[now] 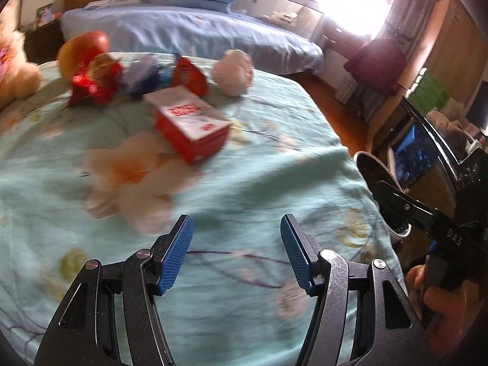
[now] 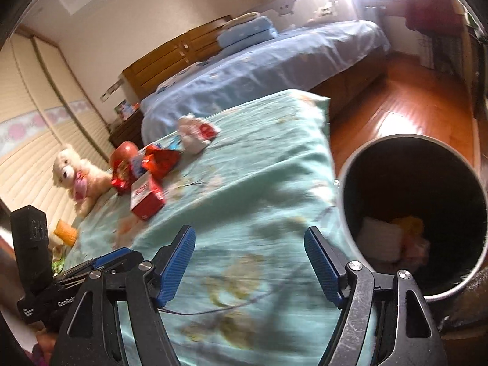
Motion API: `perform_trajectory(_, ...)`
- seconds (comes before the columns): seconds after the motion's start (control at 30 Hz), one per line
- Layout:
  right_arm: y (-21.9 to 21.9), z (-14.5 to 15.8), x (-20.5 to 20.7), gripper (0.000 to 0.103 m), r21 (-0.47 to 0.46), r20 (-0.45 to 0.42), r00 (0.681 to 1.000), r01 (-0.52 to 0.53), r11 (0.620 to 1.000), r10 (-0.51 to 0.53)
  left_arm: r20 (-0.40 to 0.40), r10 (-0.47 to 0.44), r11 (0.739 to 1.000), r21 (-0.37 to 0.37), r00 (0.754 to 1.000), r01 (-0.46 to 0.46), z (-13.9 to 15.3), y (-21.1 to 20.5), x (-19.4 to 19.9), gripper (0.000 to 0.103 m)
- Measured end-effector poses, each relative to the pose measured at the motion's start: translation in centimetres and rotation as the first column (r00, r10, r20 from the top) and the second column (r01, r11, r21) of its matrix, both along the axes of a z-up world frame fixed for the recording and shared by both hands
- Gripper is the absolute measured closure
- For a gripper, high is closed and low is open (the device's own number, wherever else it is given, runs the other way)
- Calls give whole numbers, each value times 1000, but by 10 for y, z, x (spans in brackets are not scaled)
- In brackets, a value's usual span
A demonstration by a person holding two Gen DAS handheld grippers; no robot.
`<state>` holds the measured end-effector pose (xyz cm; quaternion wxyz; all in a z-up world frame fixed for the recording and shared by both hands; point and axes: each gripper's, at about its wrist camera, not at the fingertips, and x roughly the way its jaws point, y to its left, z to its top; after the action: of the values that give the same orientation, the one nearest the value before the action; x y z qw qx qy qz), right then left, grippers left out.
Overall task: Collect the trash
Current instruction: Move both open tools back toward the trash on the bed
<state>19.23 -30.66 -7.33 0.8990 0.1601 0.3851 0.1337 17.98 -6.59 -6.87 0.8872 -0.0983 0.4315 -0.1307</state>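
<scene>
Seemingly, red box [image 1: 190, 125] beyond left gripper [image 1: 236, 254].

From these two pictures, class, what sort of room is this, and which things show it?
Most likely a bedroom in a home. A made bed with blue sheets and a wooden headboard stands behind, and a soft toy dog sits on the flowered cover.

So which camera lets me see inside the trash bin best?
The right wrist view. There the trash bin tips its whole open mouth toward the camera, showing white and yellow trash at the bottom. The left wrist view catches only a sliver of its rim, partly hidden behind the other tool.
</scene>
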Motion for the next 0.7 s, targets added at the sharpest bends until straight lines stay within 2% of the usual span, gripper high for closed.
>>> perform_trajectory(0.07, 9, 0, 2, 22, -2, 2, 1000, -17, 1000, 17, 2, 23, 1000, 0, 1000, -23, 1, 11, -1, 43)
perform_trajectory(0.7, 94, -1, 22, 21, -36, -11, 982, -191, 981, 190, 16, 186, 983, 5, 982, -186, -2, 97, 10, 42)
